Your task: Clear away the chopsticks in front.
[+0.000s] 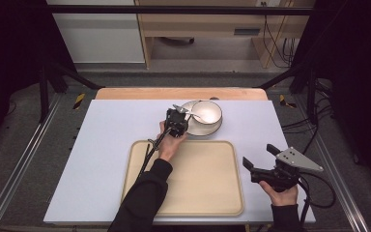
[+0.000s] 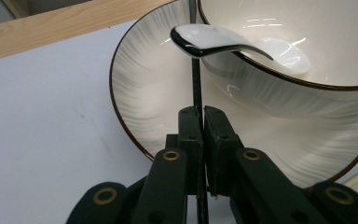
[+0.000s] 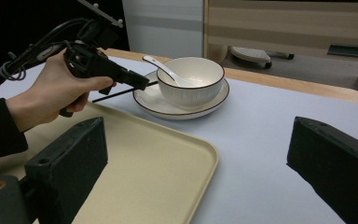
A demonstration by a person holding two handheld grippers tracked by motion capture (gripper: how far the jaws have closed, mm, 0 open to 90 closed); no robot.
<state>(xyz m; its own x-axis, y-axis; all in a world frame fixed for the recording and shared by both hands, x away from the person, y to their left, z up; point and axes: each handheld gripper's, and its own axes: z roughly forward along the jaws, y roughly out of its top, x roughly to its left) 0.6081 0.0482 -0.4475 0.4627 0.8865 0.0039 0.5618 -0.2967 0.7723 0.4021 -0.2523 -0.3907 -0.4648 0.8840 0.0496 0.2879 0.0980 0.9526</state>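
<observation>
From above, the left gripper (image 1: pixel 176 121) reaches to the plate (image 1: pixel 189 129) under the bowl (image 1: pixel 206 112), while the right gripper (image 1: pixel 263 164) waits spread wide beside the tray (image 1: pixel 188 203). Along the left jaws, they pinch a thin black chopstick (image 2: pixel 196 84) lying across the plate, probably to lift it off. From the right, the spoon (image 3: pixel 161 69) leans in the bowl.

Even light from overhead lit the table (image 1: pixel 101 145) brightly in the high view, while the room at both sides stayed almost black. Shadows under the bowl (image 1: pixel 206 112) and tray (image 1: pixel 193 203) were soft and faint. In the left gripper view white glare streaked the bowl's (image 2: pixel 307 28) inner wall and the spoon (image 2: pixel 205 39), and the nearest jaw parts looked soft. In the right gripper view the near jaws were blurred and the background slightly hazy.
</observation>
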